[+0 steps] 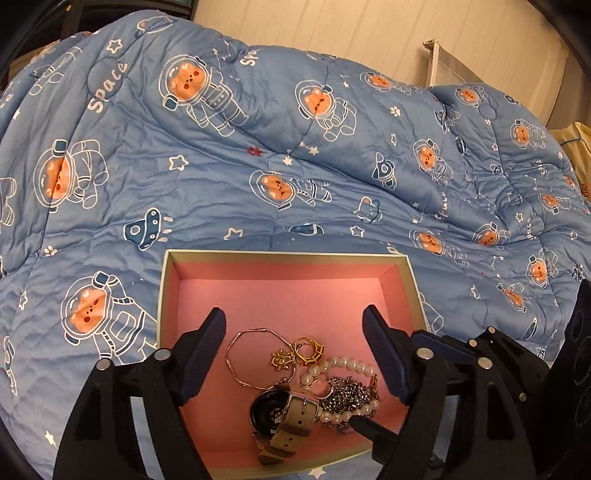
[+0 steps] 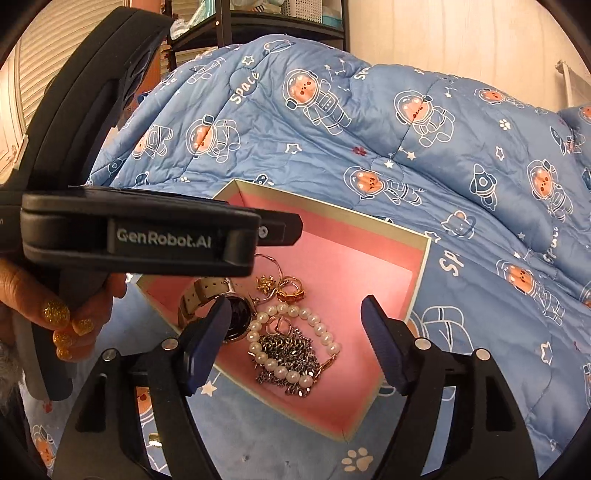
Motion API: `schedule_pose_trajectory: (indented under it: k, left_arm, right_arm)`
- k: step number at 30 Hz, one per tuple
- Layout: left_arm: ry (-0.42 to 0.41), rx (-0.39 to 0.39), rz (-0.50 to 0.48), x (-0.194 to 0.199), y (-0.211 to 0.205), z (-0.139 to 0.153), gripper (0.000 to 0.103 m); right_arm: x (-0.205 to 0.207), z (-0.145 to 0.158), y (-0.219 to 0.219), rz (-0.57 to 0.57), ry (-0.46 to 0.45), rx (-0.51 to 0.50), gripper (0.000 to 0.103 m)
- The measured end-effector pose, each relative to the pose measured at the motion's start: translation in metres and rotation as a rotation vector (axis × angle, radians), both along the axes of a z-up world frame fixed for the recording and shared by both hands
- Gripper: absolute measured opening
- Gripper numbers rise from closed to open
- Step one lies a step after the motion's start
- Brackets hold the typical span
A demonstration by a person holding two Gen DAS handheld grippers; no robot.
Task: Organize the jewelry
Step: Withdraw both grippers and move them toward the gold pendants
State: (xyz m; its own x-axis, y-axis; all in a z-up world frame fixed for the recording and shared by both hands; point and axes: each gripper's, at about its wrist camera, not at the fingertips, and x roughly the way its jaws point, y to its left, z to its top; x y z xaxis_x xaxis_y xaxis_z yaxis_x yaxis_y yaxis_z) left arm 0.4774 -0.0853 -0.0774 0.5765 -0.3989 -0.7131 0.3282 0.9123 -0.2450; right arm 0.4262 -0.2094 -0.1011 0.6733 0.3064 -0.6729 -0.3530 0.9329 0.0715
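Observation:
A pink-lined open box (image 1: 280, 291) (image 2: 369, 266) lies on a blue quilt. Inside it are a thin rose-gold bangle (image 1: 236, 360), a gold star brooch (image 1: 282, 358) (image 2: 266, 283), a gold ring (image 1: 309, 350) (image 2: 290, 290), a pearl bracelet (image 1: 343, 363) (image 2: 291, 374), a silver chain (image 1: 345, 397) (image 2: 291, 352) and a watch with a beige strap (image 1: 291, 410) (image 2: 207, 291). My left gripper (image 1: 294, 328) is open and empty above the jewelry. My right gripper (image 2: 295, 317) is open and empty above the pearls and chain. A fingertip (image 1: 364, 424) of the right gripper shows near the pearls.
The blue space-print quilt (image 1: 258, 166) (image 2: 443, 147) covers the bed and bunches up behind the box. The left gripper's body (image 2: 140, 236) and the hand holding it (image 2: 70, 325) fill the left of the right wrist view. A shelf (image 2: 258, 22) stands behind.

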Motion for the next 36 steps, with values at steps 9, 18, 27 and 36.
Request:
schedule_pose_trajectory:
  k: [9, 18, 27, 36]
  left_arm:
    - [-0.058, -0.042, 0.077, -0.031, 0.028, 0.013, 0.094]
    - [-0.039, -0.05, 0.157, -0.067, 0.067, 0.002, 0.095]
    - [-0.011, 0.024, 0.219, -0.123, 0.094, -0.02, 0.095]
    - [-0.031, 0.13, 0.209, -0.176, 0.096, -0.035, 0.095]
  right_arm:
    - [-0.031, 0.005, -0.009, -0.04, 0.004, 0.052, 0.087]
    - [-0.062, -0.001, -0.003, -0.02, 0.038, 0.06, 0.087]
    - [-0.104, -0.018, 0.027, 0.092, 0.066, 0.021, 0.081]
    - [-0.12, -0.044, 0.051, 0.173, 0.154, 0.017, 0.05]
